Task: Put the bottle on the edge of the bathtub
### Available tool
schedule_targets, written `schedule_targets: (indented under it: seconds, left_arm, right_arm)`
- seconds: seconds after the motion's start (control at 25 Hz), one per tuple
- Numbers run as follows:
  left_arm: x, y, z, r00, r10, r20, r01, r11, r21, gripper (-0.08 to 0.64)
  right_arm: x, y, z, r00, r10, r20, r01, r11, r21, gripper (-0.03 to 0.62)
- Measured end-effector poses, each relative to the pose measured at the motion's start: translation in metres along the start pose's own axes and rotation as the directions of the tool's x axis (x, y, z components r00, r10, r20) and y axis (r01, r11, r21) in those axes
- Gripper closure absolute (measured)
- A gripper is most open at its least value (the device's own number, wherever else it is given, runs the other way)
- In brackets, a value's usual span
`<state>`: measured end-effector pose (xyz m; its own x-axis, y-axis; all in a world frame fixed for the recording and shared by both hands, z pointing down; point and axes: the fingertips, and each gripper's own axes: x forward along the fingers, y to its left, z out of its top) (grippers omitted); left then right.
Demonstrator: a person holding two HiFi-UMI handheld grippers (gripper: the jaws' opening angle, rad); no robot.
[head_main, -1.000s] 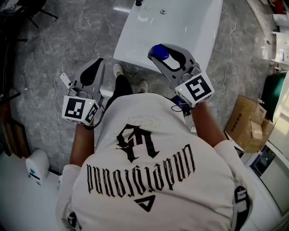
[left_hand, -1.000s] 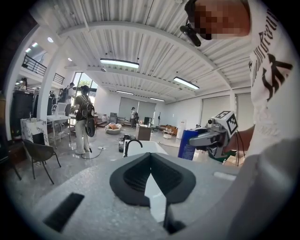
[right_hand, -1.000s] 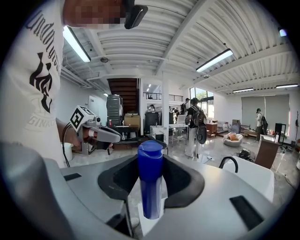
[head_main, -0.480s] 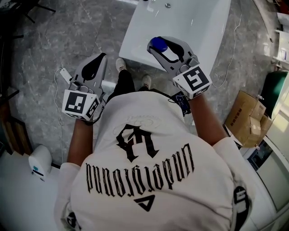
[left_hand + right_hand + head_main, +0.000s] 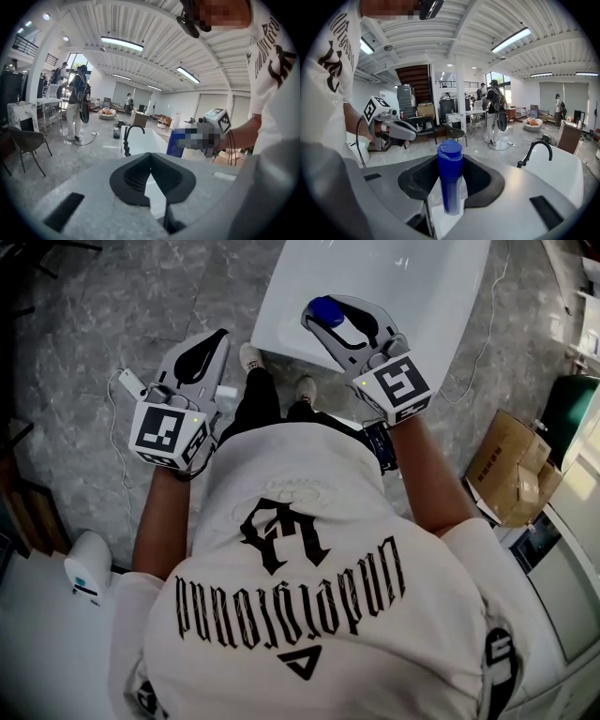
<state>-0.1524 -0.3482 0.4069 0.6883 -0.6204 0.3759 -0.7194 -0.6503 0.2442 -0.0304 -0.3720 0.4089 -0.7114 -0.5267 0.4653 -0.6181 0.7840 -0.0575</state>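
The right gripper [image 5: 450, 187] has its fingers [image 5: 480, 180] clamped mid-body on the upright blue bottle [image 5: 449, 178], near the bathtub [image 5: 412, 306] rim. It looks light, stiff and probably slick. The left gripper [image 5: 151, 159] carries nothing, fingers together.

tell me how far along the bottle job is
Done: the right gripper is shut on the blue bottle. In hand: it's held in the air by the bathtub. Left: set it on the edge and release. The left gripper is shut, empty.

White T-shirt [image 5: 309, 615] with black gothic lettering, black trousers [image 5: 256, 409], white shoes [image 5: 250, 358]
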Motion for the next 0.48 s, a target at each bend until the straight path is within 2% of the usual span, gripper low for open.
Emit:
schedule_targets:
  seconds: [0.48]
  left_arm:
    - [0.040, 0.044, -0.028, 0.997, -0.048, -0.055, 0.047, 0.999, -0.024, 0.546]
  right_arm:
    - [0.072, -0.027, -0.042, 0.996, 0.010, -0.088, -0.008, 1.000, 0.031, 0.436]
